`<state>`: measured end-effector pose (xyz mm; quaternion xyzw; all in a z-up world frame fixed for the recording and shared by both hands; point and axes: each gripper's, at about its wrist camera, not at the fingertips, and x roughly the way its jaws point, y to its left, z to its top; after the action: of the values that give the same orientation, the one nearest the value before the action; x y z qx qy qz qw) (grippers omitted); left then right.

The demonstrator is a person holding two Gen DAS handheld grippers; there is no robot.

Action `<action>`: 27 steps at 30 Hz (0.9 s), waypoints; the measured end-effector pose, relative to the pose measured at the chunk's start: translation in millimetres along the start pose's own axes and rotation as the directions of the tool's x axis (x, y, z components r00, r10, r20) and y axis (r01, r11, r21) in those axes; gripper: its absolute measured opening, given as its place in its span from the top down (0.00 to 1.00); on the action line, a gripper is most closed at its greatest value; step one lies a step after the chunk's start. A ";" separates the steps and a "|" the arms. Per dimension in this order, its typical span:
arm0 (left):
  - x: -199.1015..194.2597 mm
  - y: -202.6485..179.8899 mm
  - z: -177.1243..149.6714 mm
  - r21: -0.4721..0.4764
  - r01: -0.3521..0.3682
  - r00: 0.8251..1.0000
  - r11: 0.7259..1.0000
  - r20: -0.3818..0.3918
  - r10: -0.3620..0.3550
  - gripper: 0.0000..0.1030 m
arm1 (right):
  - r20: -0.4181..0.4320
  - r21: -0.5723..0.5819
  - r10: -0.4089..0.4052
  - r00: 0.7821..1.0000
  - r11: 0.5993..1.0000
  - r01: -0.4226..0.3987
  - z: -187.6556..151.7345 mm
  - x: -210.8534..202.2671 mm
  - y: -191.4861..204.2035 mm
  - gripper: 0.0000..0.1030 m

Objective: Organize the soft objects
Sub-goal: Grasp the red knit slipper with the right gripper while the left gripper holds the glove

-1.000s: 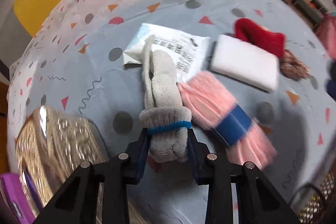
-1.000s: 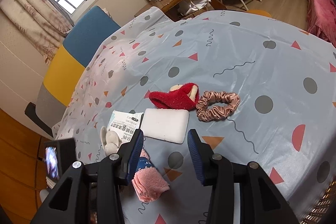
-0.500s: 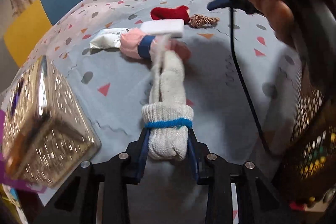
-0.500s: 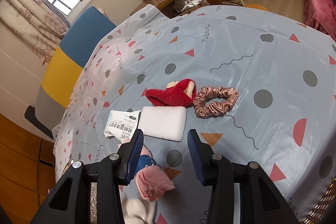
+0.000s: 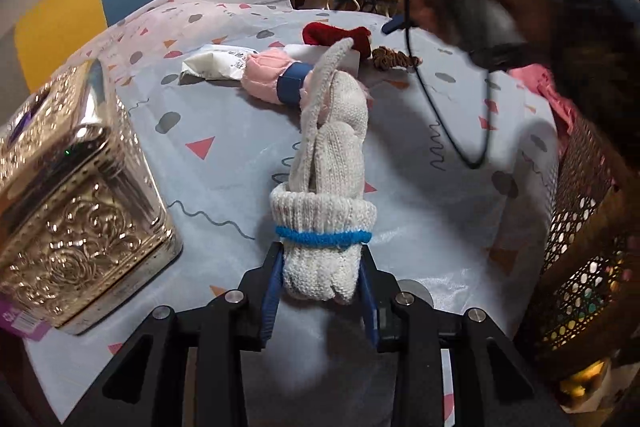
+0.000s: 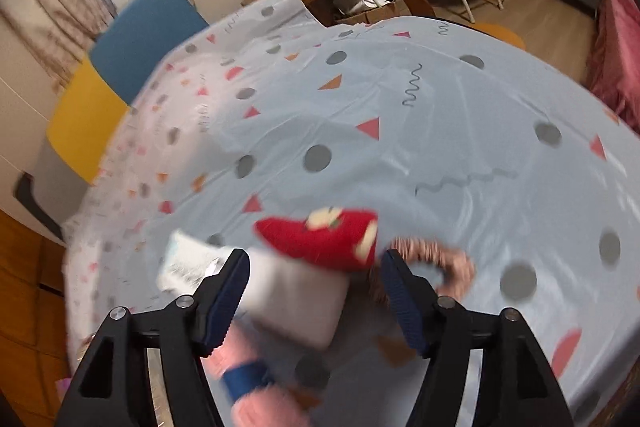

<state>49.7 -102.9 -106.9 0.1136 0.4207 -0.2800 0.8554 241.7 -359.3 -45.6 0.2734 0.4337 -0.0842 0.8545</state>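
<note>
We see the left gripper (image 5: 320,287) with its fingers (image 5: 269,297) clamped on the cuff end of a rolled pair of grey knit gloves (image 5: 334,163), bound by a blue band (image 5: 323,238). The bundle is held above the table (image 5: 224,131), its free end pointing toward 12 o'clock. At 9 o'clock of the gloves stands an embossed gold metal box (image 5: 76,195). Toward 12 o'clock lie a pink rolled towel with a blue wrap (image 5: 276,81), a white printed packet (image 5: 214,65), a red plush piece (image 5: 336,35) and a brown scrunchie (image 5: 396,58). A woven basket (image 5: 580,267) sits at 3 o'clock.

In the right wrist view, the right gripper (image 6: 314,297) has its fingers (image 6: 224,297) spread apart, holding nothing. Between them we see a white pad (image 6: 296,303), touching the red plush piece (image 6: 320,237) at its 12 o'clock, with the scrunchie (image 6: 440,267) just beside at 2 o'clock and the pink towel (image 6: 248,375) at 7 o'clock. This view is blurred.
</note>
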 end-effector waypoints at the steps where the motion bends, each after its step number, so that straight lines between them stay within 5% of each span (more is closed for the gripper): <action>1: -0.1 1.6 0.4 -0.005 0.007 1.000 1.000 0.000 -0.007 0.66 | -0.004 -0.012 -0.016 1.000 1.000 0.016 3.5 8.0 0.9 0.33; 5: -1.4 7.5 -6.1 -0.029 0.035 0.999 0.999 -0.004 -0.035 0.66 | -0.046 -0.084 -0.087 0.995 0.993 0.083 9.8 44.4 4.5 0.33; 10: -2.5 11.0 -8.6 -0.058 0.056 0.998 0.997 0.006 -0.056 0.66 | -0.059 -0.213 -0.132 0.990 0.970 0.117 4.5 60.4 15.0 0.62; 20: -16.1 15.3 -17.5 -0.072 0.039 0.999 0.997 -0.023 -0.041 0.70 | -0.087 -0.161 -0.063 0.994 0.986 0.048 8.1 63.1 3.5 0.66; 27: -29.1 20.1 -28.1 -0.094 0.006 0.999 0.996 -0.044 -0.010 0.70 | 0.016 -0.203 -0.013 1.000 0.979 0.016 4.5 31.7 22.2 0.71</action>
<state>28.5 -63.3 -102.4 0.0776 0.4527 -0.2607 0.8491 272.6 -340.3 -59.7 0.1810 0.4356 -0.0476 0.8805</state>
